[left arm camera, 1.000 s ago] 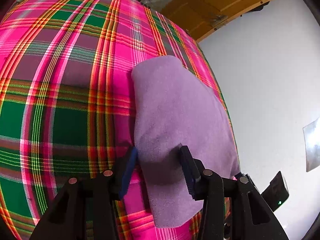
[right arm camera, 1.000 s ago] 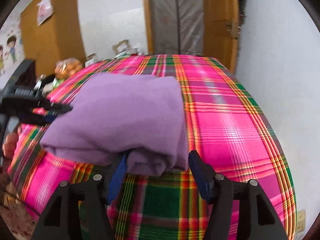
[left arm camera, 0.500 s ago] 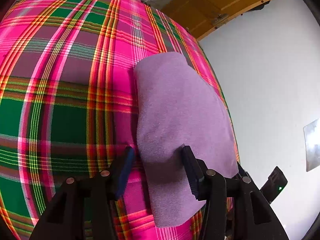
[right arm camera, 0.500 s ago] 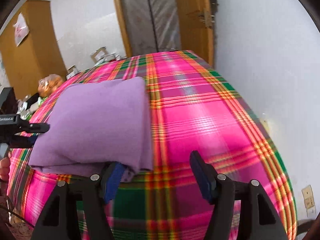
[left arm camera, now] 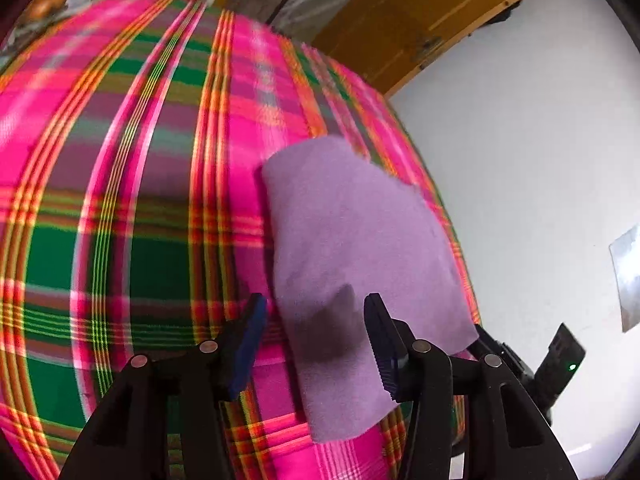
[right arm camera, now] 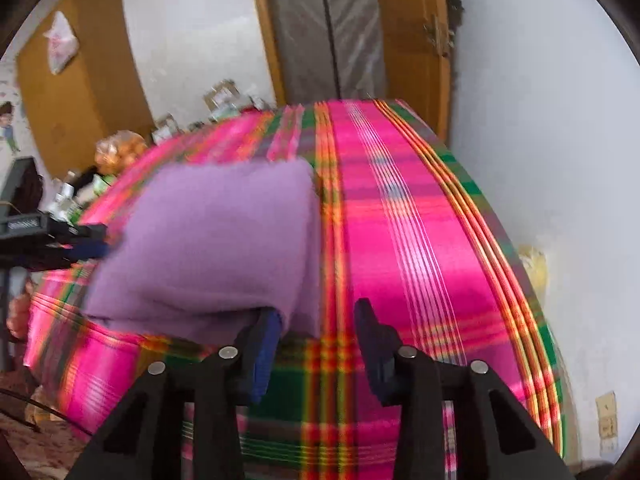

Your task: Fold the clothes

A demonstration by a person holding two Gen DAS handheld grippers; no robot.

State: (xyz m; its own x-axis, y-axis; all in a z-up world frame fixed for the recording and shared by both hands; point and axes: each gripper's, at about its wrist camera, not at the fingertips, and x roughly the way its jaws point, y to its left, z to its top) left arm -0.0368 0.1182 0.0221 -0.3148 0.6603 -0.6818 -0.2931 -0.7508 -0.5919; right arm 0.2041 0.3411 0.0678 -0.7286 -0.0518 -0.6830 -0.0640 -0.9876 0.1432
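Plaid bedding (left arm camera: 140, 200) fills both my views, blurred. My left gripper (left arm camera: 312, 344) stands apart over the folded purple garment (left arm camera: 352, 248), pads clear of it. My right gripper (right arm camera: 316, 344) is closing, the garment's corner at its left finger. Beyond, a label on the other gripper's body is unreadable.

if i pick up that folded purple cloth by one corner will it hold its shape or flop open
Probably flops: the folded purple fleece cloth has soft rounded edges and visible stacked layers with nothing pinning them. It looks light, and likely grips rather than slides on the pink plaid bedcover.
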